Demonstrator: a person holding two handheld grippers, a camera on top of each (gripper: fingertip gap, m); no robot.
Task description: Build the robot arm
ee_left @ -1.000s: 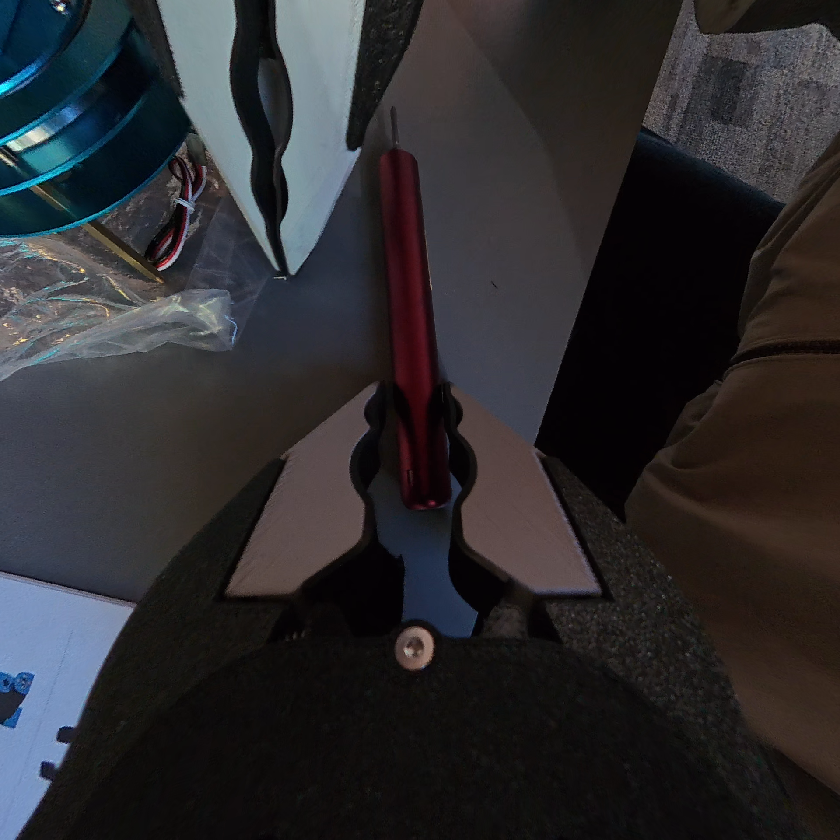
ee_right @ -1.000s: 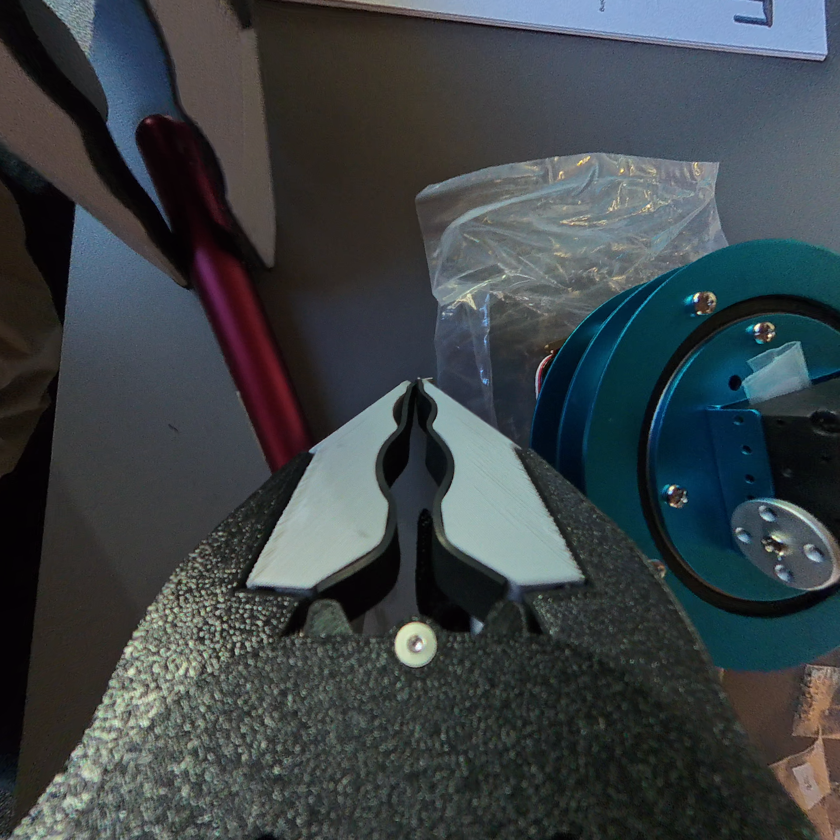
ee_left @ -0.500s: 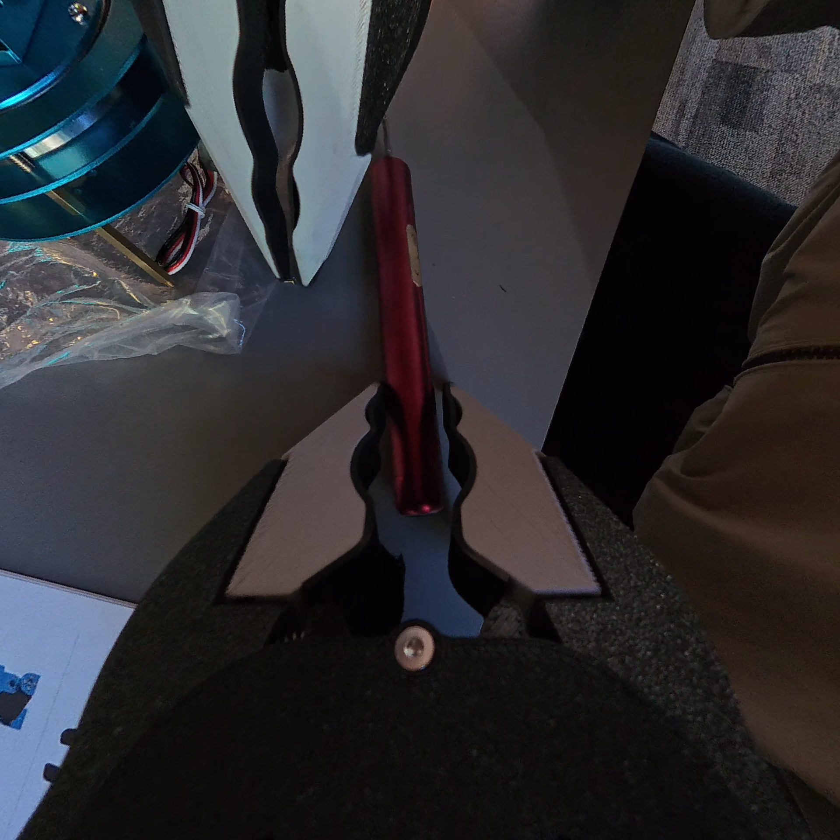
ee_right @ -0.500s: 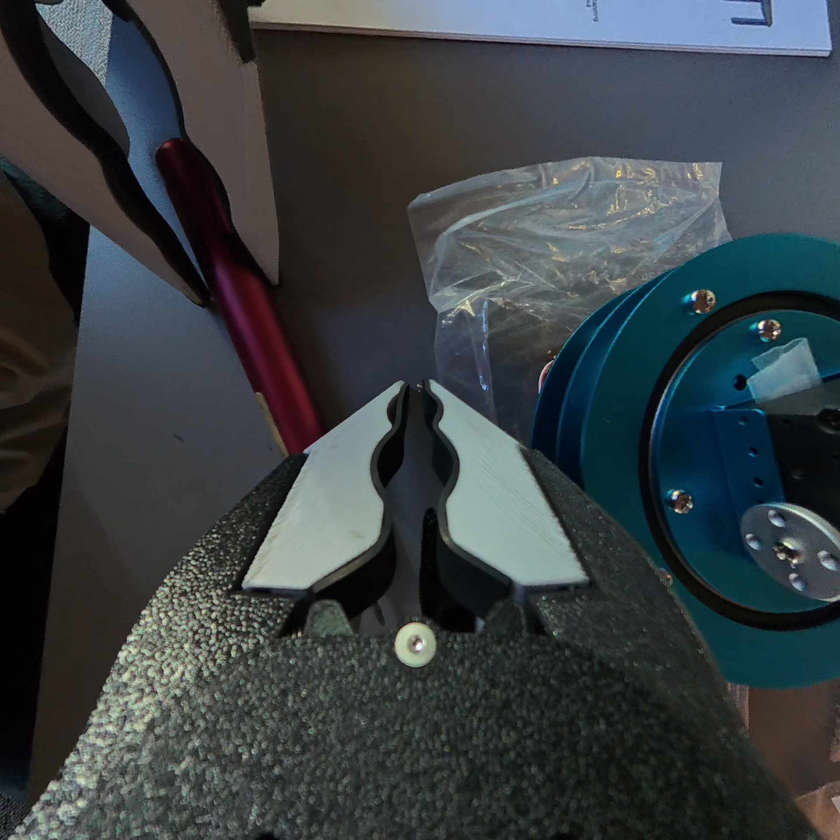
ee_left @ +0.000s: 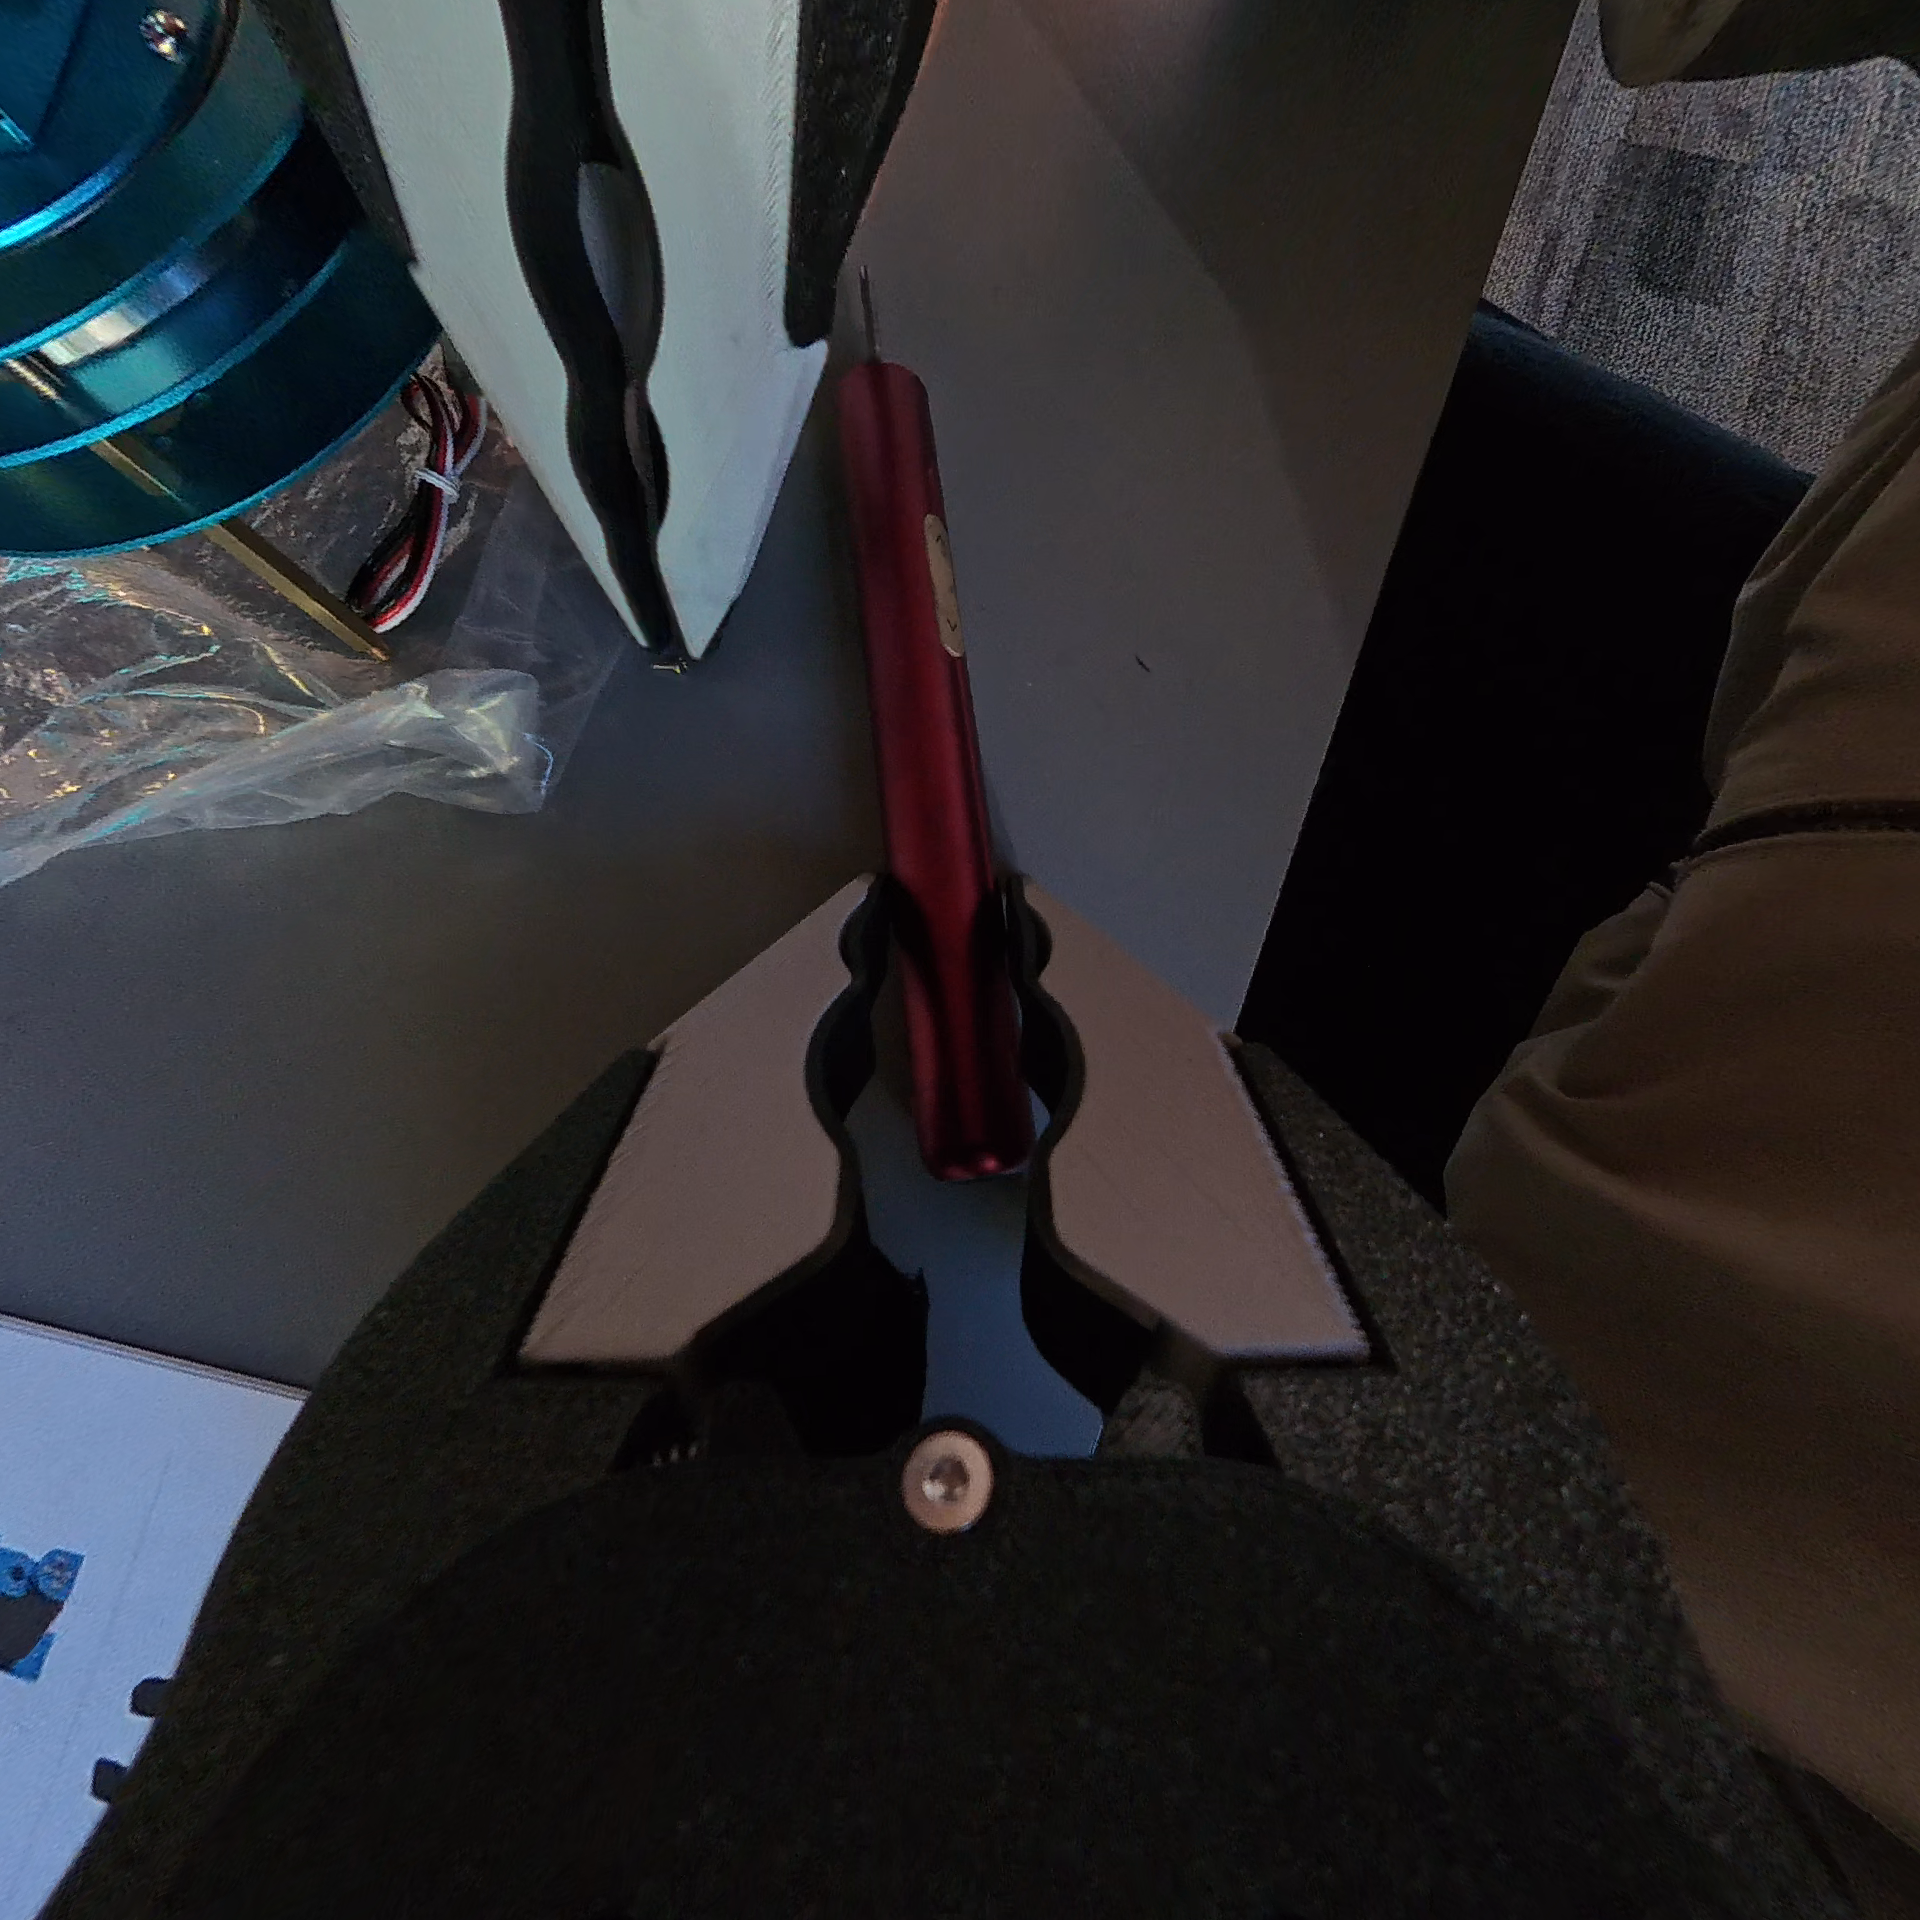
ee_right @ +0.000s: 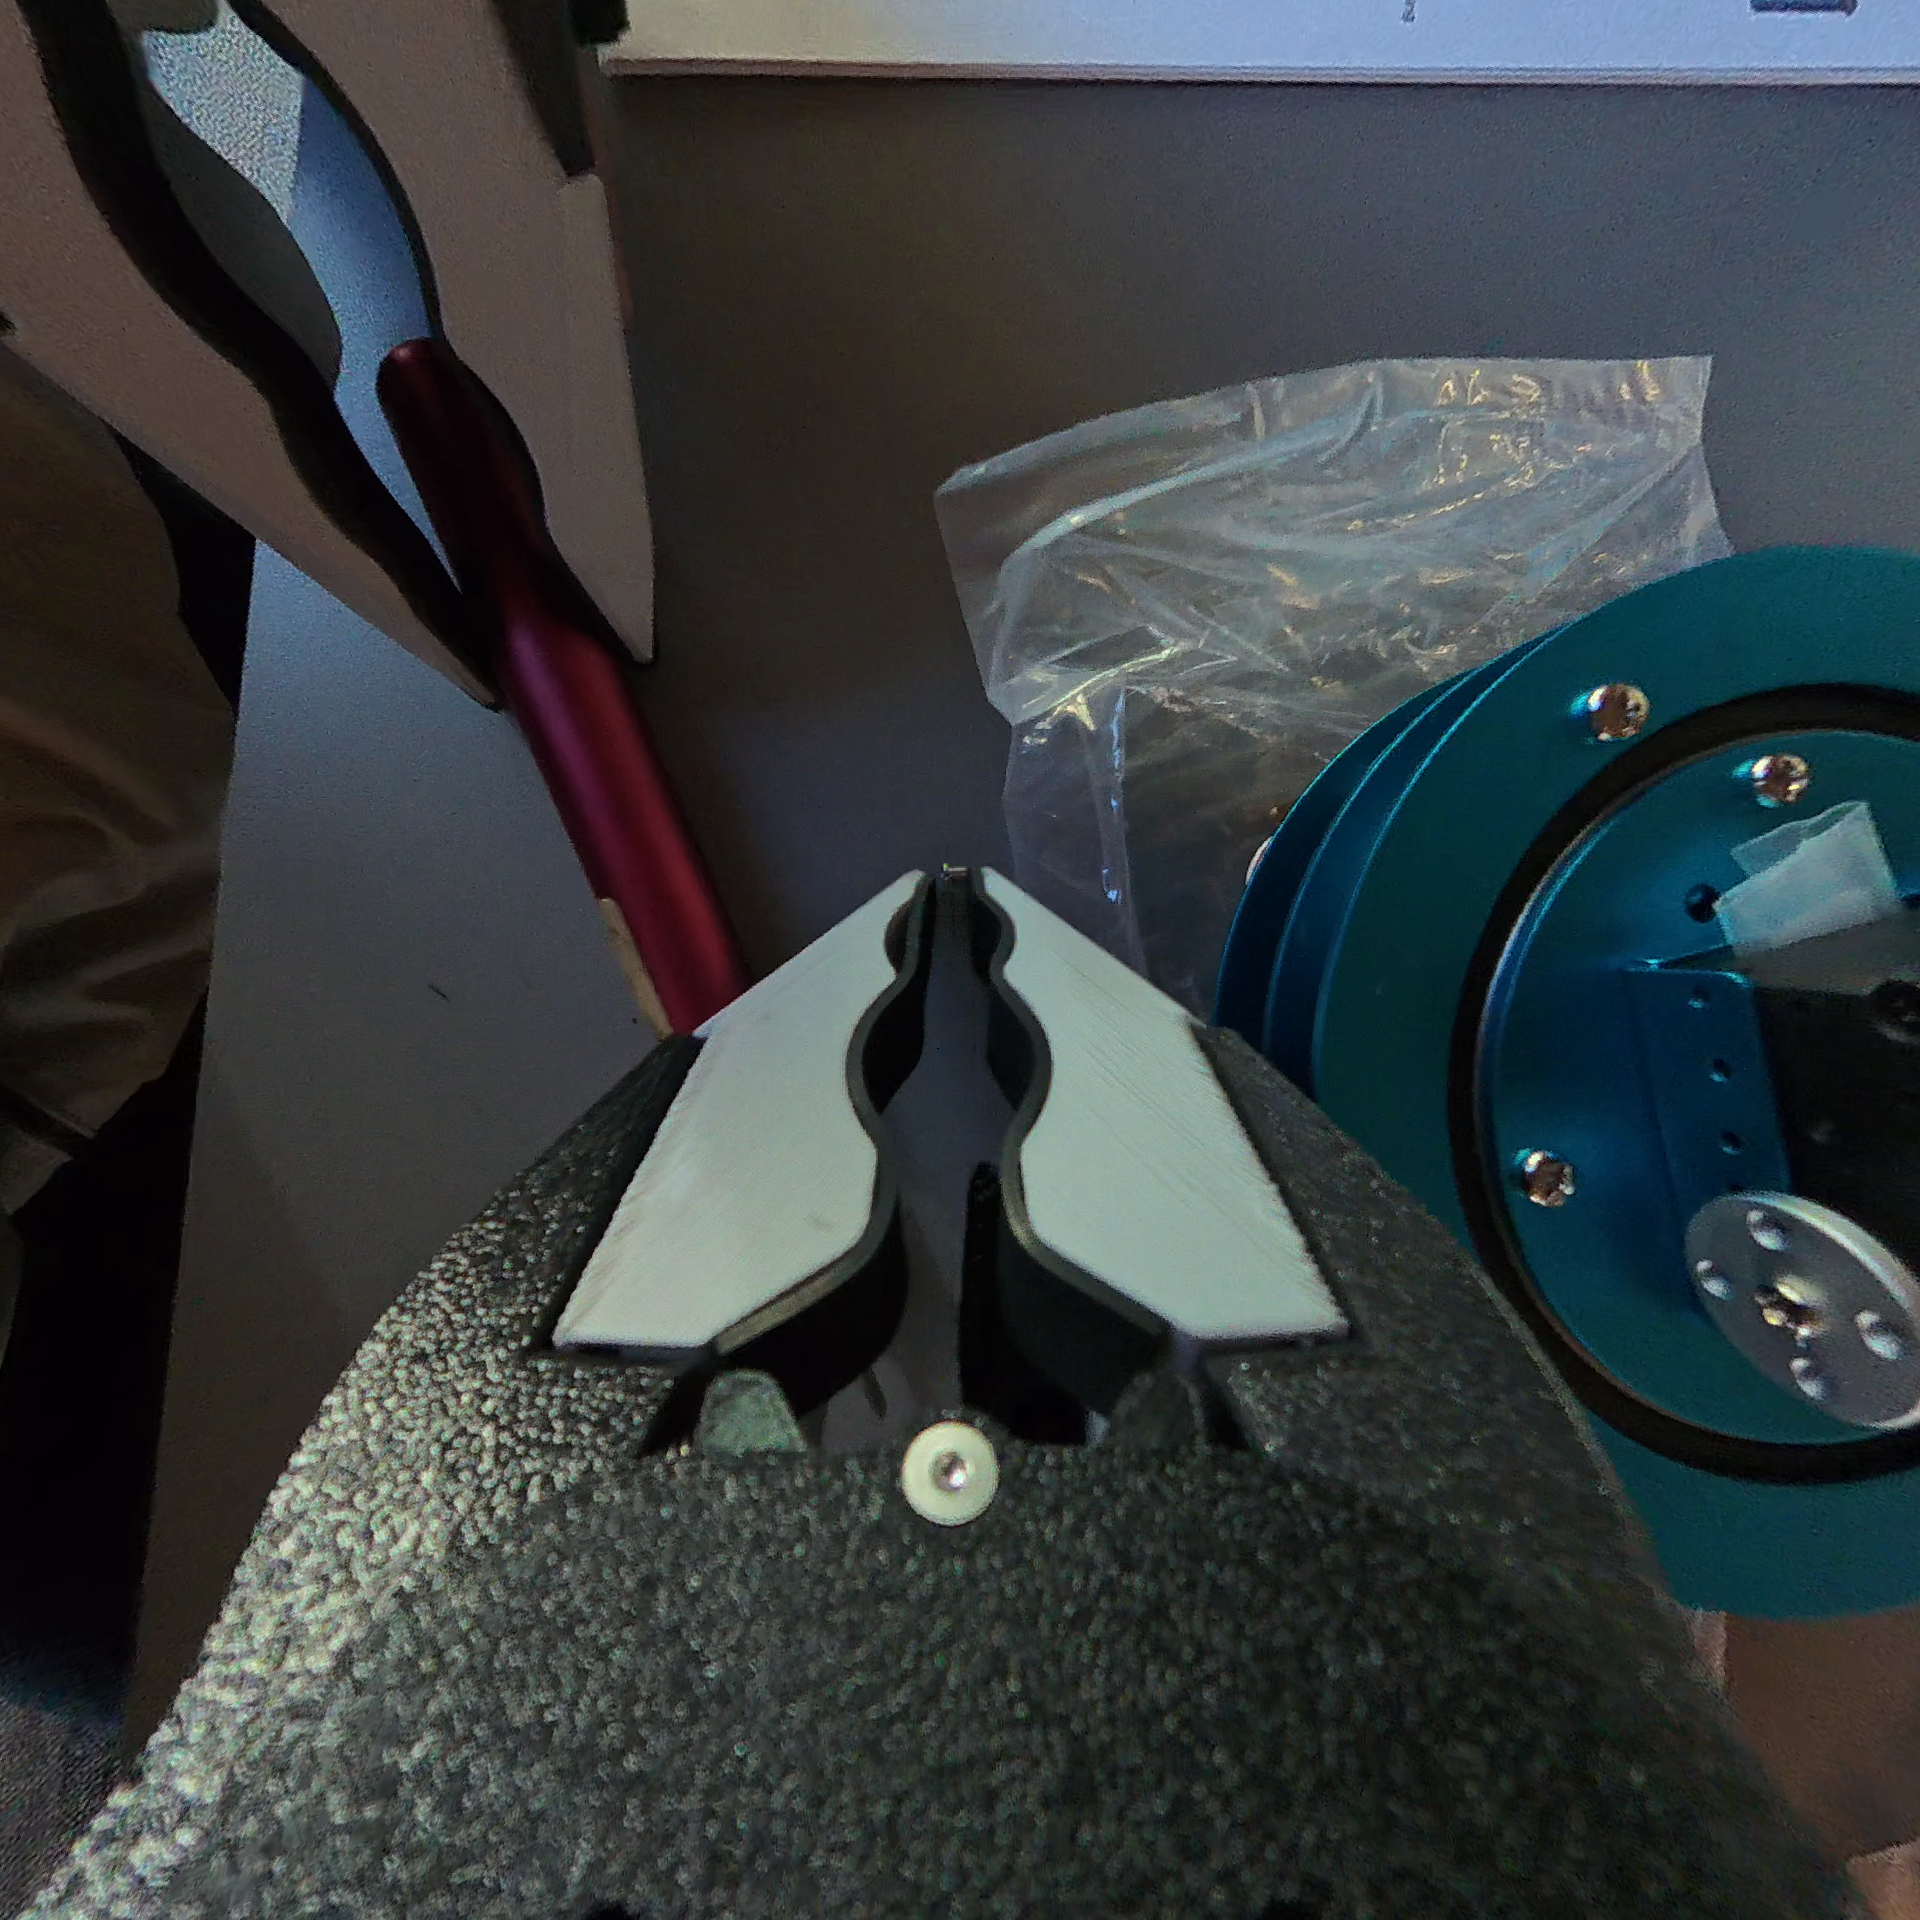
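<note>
Blue wheel (ee_left: 156,343): cut off by the top-left corner in the left wrist view; far side hidden; in the right wrist view (ee_right: 1621,1091) run off the right edge, centre dark and hard to read.
Wires (ee_left: 416,499): red, black and white, seen only partly under the wheel, ends hidden.
Plastic bag (ee_right: 1330,644): clear, crumpled, lay flat on the table just behind the wheel; contents too dark to tell.
Paper (ee_left: 94,1558): white sheet, cut off at the lower left corner.
Right gripper (ee_right: 951,883): tips pinched together on something tiny and dark, too small to name; hung just above the table beside the bag and wheel; seen from the other side as well (ee_left: 665,623).
Red screwdriver (ee_left: 914,727): clenched by its handle end in the left gripper (ee_left: 940,904); shaft slanted out over the table, thin bit (ee_left: 865,301) just beside the right gripper's black shell; touching or apart, could not be told. Lower part hidden behind the right gripper in the right wrist view (ee_right: 592,748).
Table (ee_left: 312,987): grey, bare between bag and paper; near edge ran just right of the screwdriver.
Sleeve (ee_left: 1714,1039): tan, filled the right side past the table edge.
Floor (ee_left: 1714,208): grey carpet, far corner only.
</note>
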